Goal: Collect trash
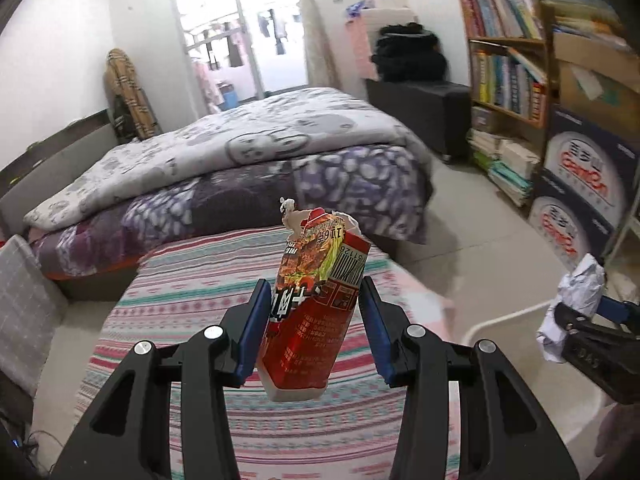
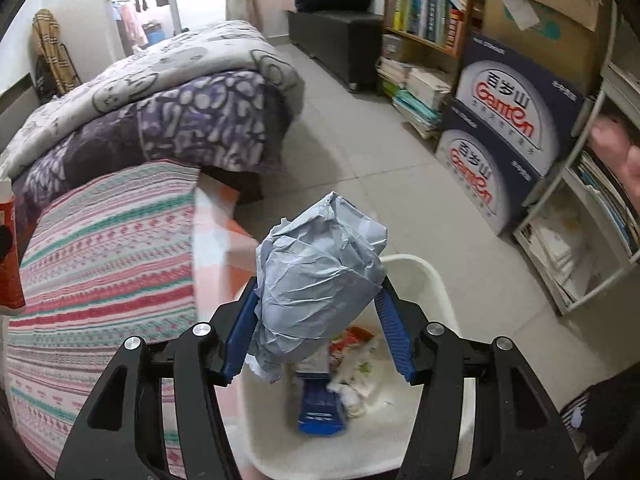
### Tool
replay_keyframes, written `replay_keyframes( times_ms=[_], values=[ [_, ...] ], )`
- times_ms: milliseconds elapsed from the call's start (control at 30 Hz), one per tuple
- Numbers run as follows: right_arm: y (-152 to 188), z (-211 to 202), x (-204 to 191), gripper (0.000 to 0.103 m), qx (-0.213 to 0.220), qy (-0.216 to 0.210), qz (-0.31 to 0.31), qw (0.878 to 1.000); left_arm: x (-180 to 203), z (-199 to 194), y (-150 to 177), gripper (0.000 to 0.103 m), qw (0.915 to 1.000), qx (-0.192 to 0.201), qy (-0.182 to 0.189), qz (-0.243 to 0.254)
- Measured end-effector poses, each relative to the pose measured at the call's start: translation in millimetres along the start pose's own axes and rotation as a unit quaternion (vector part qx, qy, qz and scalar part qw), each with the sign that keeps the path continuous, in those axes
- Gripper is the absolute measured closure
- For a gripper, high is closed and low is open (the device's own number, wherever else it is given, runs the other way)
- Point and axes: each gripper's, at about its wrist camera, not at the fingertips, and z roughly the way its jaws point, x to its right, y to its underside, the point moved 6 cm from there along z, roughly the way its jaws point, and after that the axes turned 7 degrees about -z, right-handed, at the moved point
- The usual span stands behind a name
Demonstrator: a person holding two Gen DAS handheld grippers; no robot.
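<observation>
My left gripper (image 1: 314,300) is shut on a torn red snack carton (image 1: 310,312) and holds it upright above the striped cloth (image 1: 192,292). My right gripper (image 2: 318,292) is shut on a crumpled grey paper ball (image 2: 320,276), held over the white trash bin (image 2: 432,280). The bin holds a blue packet (image 2: 320,408) and several wrappers. In the left wrist view the right gripper with the paper ball (image 1: 576,296) shows at the right edge, above the bin's rim (image 1: 504,316). The red carton shows at the far left of the right wrist view (image 2: 10,264).
A bed with purple and grey quilts (image 1: 248,160) stands behind the striped cloth. A bookshelf (image 1: 508,60), stacked books and blue-white cartons (image 2: 504,128) line the right wall. A dark bench (image 1: 424,108) stands at the back. Tiled floor (image 2: 360,152) lies between.
</observation>
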Motion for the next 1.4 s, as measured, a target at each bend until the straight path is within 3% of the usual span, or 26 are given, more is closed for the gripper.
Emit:
replay_keyframes(
  times_ms=[100, 200, 433, 667, 767, 933, 1167, 1267, 1400],
  values=[
    [4, 0, 17, 0.043, -0.004, 0.009, 0.013, 1.000, 26, -5, 1, 0.058, 0.9996, 0.000, 0.025, 0.008],
    [8, -3, 39, 0.028, -0.002, 0.020, 0.039, 0.999, 50, -8, 3, 0.057, 0.9985, -0.008, 0.051, 0.015],
    [17, -8, 88, 0.020, -0.002, 0.022, 0.104, 0.994, 103, -8, 18, 0.056, 0.9905, -0.048, 0.126, 0.026],
    [19, -17, 108, 0.019, 0.012, 0.024, 0.131, 0.991, 138, -10, 32, 0.040, 0.9708, -0.098, 0.218, 0.020],
    [18, -23, 111, 0.017, 0.022, 0.029, 0.132, 0.991, 138, -17, 34, 0.034, 0.9702, -0.094, 0.223, 0.016],
    [12, -38, 106, 0.015, 0.047, 0.053, 0.113, 0.991, 121, -25, 36, 0.032, 0.9750, -0.090, 0.203, 0.009],
    [18, -79, 65, 0.007, 0.100, 0.054, 0.079, 0.990, 57, -53, 32, 0.011, 0.9951, -0.021, 0.088, -0.038],
    [26, -90, 42, 0.007, 0.124, 0.036, 0.073, 0.989, 27, -71, 34, 0.007, 0.9977, 0.021, 0.032, -0.056],
    [33, -101, 8, 0.007, 0.160, 0.007, 0.060, 0.985, -12, -88, 40, 0.007, 0.9949, 0.064, -0.040, -0.067]
  ],
)
